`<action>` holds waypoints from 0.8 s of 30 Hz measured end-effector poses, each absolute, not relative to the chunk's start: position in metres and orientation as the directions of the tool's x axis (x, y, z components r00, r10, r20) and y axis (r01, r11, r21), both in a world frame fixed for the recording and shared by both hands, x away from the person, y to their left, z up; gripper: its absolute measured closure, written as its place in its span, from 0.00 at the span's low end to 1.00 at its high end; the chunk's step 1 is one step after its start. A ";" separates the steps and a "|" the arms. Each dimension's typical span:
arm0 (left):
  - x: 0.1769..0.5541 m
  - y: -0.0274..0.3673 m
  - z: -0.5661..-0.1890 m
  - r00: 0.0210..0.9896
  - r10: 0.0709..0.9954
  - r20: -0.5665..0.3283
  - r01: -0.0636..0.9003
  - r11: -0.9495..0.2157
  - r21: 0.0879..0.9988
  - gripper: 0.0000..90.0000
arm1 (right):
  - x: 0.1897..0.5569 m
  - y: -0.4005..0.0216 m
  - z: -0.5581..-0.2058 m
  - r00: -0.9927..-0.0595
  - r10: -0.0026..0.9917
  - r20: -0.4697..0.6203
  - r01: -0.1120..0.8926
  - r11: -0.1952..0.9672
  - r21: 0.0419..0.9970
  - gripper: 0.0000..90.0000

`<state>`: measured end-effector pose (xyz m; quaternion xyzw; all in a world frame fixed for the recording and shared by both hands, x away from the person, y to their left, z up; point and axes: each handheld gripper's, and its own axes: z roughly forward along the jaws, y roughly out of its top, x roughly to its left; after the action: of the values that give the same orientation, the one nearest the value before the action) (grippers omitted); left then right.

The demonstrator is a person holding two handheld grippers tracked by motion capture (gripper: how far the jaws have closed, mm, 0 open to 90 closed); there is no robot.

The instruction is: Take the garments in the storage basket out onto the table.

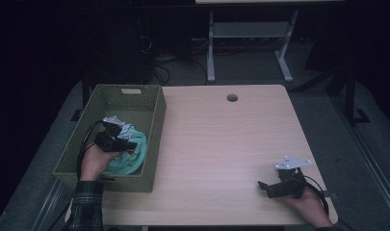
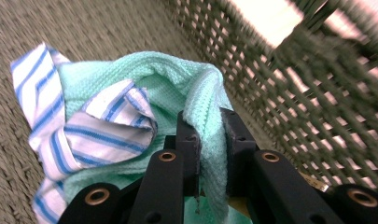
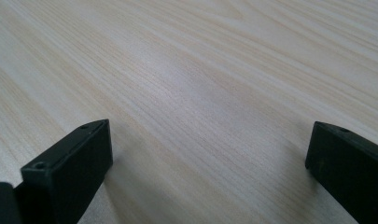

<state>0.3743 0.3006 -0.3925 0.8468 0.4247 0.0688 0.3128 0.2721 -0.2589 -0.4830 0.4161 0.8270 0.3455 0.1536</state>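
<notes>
A mint green cloth (image 1: 133, 159) lies bunched in the near part of an olive woven basket (image 1: 156, 120) at the table's left. My left gripper (image 1: 119, 142) reaches down into the basket. In the left gripper view it (image 2: 210, 128) is shut on a raised fold of the green cloth (image 2: 154, 79), which is pinched between the two pads. A blue-and-white striped cloth (image 2: 98, 135) is tangled against the green one on its left. My right gripper (image 1: 264, 189) rests at the table's near right corner. It (image 3: 210, 140) stands open over bare wood, jaws wide apart with nothing between them.
The light wooden table (image 1: 221, 139) has a round cable hole (image 1: 232, 97) near its far edge. The basket's woven wall (image 2: 294, 93) rises close to the right of the left gripper. Beyond the table stand another desk's white legs (image 1: 211, 48) and cables on a dark floor.
</notes>
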 end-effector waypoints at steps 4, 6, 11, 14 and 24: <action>0.373 0.303 -0.387 0.628 0.764 -0.147 0.666 -0.431 0.608 0.88 | 0.272 -0.259 -0.483 -0.607 0.794 0.033 0.582 0.415 0.699 0.00; 0.371 0.305 -0.382 0.628 0.765 -0.145 0.659 -0.423 0.622 0.89 | 0.272 -0.259 -0.483 -0.606 0.795 0.034 0.582 0.414 0.699 0.00; 0.364 0.312 -0.364 0.622 0.771 -0.138 0.620 -0.378 0.687 0.89 | 0.272 -0.259 -0.483 -0.606 0.795 0.034 0.582 0.414 0.699 0.00; 0.361 0.315 -0.350 0.628 0.765 -0.145 0.589 -0.345 0.731 0.89 | 0.272 -0.259 -0.483 -0.606 0.794 0.034 0.582 0.415 0.700 0.00; 0.358 0.315 -0.319 0.641 0.754 -0.143 0.528 -0.297 0.796 0.89 | 0.272 -0.259 -0.483 -0.606 0.795 0.035 0.583 0.413 0.699 0.00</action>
<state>0.3585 0.3150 -0.3188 0.7946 0.4034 0.1304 0.4346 0.2721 -0.2590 -0.4830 0.4167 0.8266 0.3458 0.1533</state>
